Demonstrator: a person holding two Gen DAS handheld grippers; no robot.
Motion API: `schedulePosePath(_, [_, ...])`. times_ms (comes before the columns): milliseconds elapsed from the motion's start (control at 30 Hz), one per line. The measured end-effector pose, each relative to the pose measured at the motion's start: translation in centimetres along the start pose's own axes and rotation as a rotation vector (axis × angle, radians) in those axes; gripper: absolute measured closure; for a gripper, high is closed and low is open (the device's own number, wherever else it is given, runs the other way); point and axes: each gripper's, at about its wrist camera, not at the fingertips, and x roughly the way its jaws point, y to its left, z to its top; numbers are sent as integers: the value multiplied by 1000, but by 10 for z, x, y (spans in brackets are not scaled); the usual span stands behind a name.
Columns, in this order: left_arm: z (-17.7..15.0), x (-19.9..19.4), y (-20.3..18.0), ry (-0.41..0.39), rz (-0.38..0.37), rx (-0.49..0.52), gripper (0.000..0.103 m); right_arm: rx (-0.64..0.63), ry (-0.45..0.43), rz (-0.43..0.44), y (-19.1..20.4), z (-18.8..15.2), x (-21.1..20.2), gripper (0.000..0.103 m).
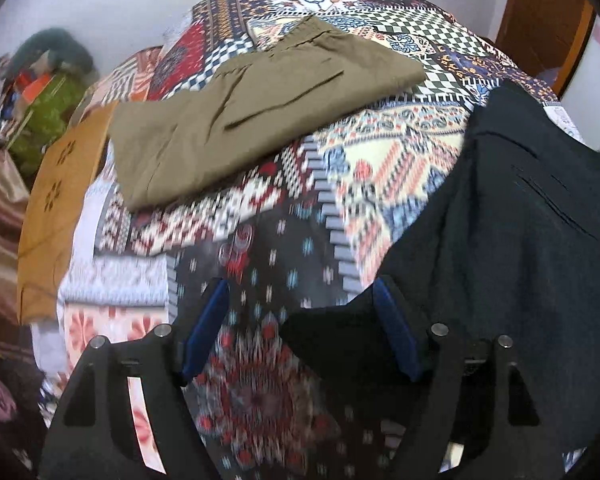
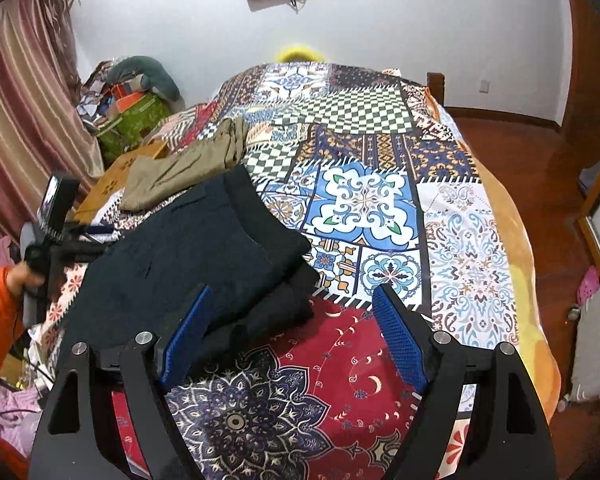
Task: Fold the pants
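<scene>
Item: we log folded dark navy woven pants (image 2: 188, 240), a thick slab on the patchwork-print bedspread (image 2: 364, 196) | left gripper (image 1: 300, 320): blue ribbed pads wide apart, empty | right gripper (image 2: 288, 336): wide apart, empty | beside: folded olive-khaki pants (image 1: 240, 120), flat.
</scene>
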Motion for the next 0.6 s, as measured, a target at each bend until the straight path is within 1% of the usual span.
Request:
schedulePosePath(167, [-30,-17,4,7,-23,-54,29,-23,-11,26,12,-3,-9,25])
schedulePosePath(367, [-57,-40,-9,-11,-53,-105,29,-53,-10,59,29,-11,-13,24])
schedulePosePath(500, [-66,-56,-28,-42,-69,-85,29,-73,-7,72,36,-14,-12,24])
schedulePosePath(600, [-64,-66,-44,-68,-84,-51,29,-88,-1,74,40,-17,-10,24])
